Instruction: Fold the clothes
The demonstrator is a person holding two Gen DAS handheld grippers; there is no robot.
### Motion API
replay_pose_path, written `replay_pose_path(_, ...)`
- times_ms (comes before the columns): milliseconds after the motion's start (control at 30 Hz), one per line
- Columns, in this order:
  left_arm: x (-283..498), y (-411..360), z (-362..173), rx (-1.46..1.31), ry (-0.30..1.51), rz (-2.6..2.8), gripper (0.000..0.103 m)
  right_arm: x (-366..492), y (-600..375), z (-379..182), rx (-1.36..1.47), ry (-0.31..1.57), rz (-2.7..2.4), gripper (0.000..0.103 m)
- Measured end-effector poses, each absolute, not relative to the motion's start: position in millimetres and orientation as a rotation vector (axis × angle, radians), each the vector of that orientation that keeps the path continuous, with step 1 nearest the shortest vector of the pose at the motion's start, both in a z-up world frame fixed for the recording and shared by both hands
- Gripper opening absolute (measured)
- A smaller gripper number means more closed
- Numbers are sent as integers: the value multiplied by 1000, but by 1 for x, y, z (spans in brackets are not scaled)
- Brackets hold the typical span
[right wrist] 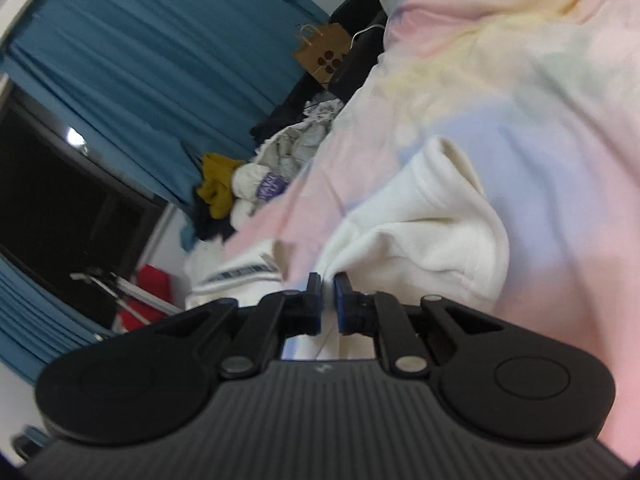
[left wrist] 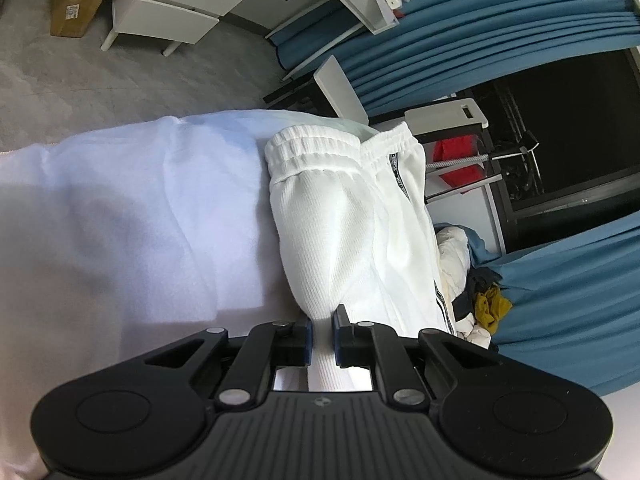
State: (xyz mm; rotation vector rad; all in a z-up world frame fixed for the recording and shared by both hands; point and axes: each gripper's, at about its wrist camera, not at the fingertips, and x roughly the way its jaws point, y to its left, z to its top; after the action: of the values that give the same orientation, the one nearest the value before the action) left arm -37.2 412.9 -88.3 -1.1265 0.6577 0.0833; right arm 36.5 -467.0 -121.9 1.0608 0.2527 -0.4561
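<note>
Now we pinch the white trousers (left wrist: 344, 216) on the bed (left wrist: 132, 208), left gripper (left wrist: 321, 322) and right gripper (right wrist: 328, 286) both clamped on cloth (waistband farthest away); next, presumably, carry the legs over together.

No text is legible. The box (left wrist: 70, 10) label, the trousers (left wrist: 352, 216) stripe lettering and the purple print (right wrist: 272, 188) beside the yellow cloth (right wrist: 216, 184) are blurred.
</note>
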Motion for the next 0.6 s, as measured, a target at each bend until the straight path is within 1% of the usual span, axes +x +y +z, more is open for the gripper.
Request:
replay_pose_path(100,-36,410,-87,-1112,657,96,11,73,-482,-144,1035,311,-418,10)
replay_pose_path(133,-36,410,-87,-1114,656,100,11,79,-486,-153,1035,331,-401,12)
replay_pose_path(200,-35,409,-87,-1115,653,106,11,88,-494,-172,1052,353,-365,12)
replay_pose_path(300,-33,408,-85,-1111,649,110,11,83,-502,-175,1123,324,-336,14)
replay_pose_path(333,-33,408,-85,-1106,647,108,11,78,-504,-172,1140,304,-325,20)
replay_pose_path(367,-32,409,-85,-1106,645,106,11,72,-504,-167,1151,282,-315,35)
replay_pose_path(400,-32,410,-86,-1111,646,104,11,67,-504,-161,1146,256,-312,45)
replay_pose_path(433,-32,411,-87,-1117,647,102,11,58,-502,-155,1133,225,-317,69)
replay_pose_path(467,-31,411,-87,-1121,647,99,11,49,-500,-148,1120,195,-323,86)
replay_pose_path(500,-30,412,-88,-1126,647,96,11,39,-498,-141,1107,164,-329,89)
replay_pose_path(600,-29,414,-90,-1137,647,85,11,5,-498,-128,1141,88,-353,87)
